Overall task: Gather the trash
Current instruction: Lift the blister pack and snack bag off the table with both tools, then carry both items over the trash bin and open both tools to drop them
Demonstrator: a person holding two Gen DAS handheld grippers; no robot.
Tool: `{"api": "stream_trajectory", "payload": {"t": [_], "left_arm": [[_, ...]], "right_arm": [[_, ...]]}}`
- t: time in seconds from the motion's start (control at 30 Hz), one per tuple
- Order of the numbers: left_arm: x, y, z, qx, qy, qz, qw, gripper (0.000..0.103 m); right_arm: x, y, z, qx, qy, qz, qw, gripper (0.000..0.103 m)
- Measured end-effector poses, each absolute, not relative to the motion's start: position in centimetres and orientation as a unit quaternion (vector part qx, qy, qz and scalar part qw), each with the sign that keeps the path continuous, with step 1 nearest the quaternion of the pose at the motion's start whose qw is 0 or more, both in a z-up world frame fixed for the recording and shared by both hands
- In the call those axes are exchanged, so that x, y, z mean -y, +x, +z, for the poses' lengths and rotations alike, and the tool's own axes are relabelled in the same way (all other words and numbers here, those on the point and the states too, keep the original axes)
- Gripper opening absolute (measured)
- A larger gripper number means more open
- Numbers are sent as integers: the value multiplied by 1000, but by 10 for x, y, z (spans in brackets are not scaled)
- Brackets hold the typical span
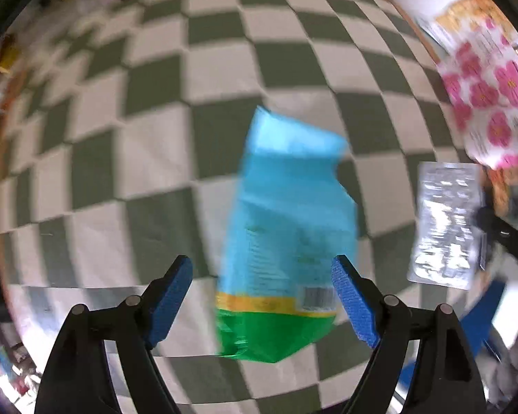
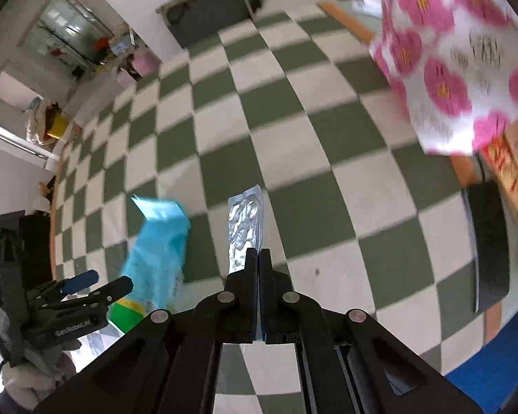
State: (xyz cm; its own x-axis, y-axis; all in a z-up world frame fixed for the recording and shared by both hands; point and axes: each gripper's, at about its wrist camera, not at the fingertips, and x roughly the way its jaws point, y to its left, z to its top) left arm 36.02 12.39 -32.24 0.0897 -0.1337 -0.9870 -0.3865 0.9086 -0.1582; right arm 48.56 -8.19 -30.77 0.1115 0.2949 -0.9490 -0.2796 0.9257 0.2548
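Observation:
A light blue snack bag [image 1: 286, 207] with a green and yellow end lies on the checkered floor [image 1: 155, 158]. My left gripper [image 1: 261, 265] hangs over it, open, and its blue pads [image 1: 174, 296] stand wide on either side without pressing it. In the right wrist view the same bag [image 2: 159, 245] shows beside the left gripper [image 2: 110, 281]. My right gripper [image 2: 259, 253] is shut on a crinkled silver foil wrapper [image 2: 245, 220], which sticks out past its tips above the floor. That wrapper [image 1: 445, 224] appears at the right of the left wrist view.
A white bag with pink flowers [image 2: 449, 62] hangs at the upper right, also seen as a flowered bag [image 1: 490, 103]. A black panel [image 2: 490, 241] stands at the right edge. A dark mat [image 2: 207, 13] lies by the far wall. Clutter lines the left wall.

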Motion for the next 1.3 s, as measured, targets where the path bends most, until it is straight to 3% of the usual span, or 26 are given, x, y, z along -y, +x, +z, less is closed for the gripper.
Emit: {"api": "stream_trajectory", "payload": {"t": [0.13, 0.23, 0.3, 0.4, 0.9, 1.13, 1.3], "left_arm": [[-107, 371, -344, -688, -191, 75, 696, 83], [-98, 378, -333, -671, -183, 81, 714, 59], [-95, 382, -322, -659, -188, 73, 725, 29], [-90, 386, -308, -650, -172, 82, 736, 16], [-99, 308, -237, -578, -165, 139, 787, 13], [-97, 199, -207, -543, -166, 147, 810, 13], [-90, 112, -215, -553, -175, 141, 802, 13]], "right_arm": [[94, 488, -333, -657, 17, 167, 735, 0], [98, 489, -336, -658, 23, 164, 735, 0], [99, 490, -333, -653, 20, 164, 739, 0], [102, 492, -328, -648, 22, 165, 743, 0], [95, 444, -274, -595, -15, 208, 776, 0], [92, 338, -236, -564, -15, 237, 791, 0], [95, 245, -230, -573, -9, 248, 781, 0]]}}
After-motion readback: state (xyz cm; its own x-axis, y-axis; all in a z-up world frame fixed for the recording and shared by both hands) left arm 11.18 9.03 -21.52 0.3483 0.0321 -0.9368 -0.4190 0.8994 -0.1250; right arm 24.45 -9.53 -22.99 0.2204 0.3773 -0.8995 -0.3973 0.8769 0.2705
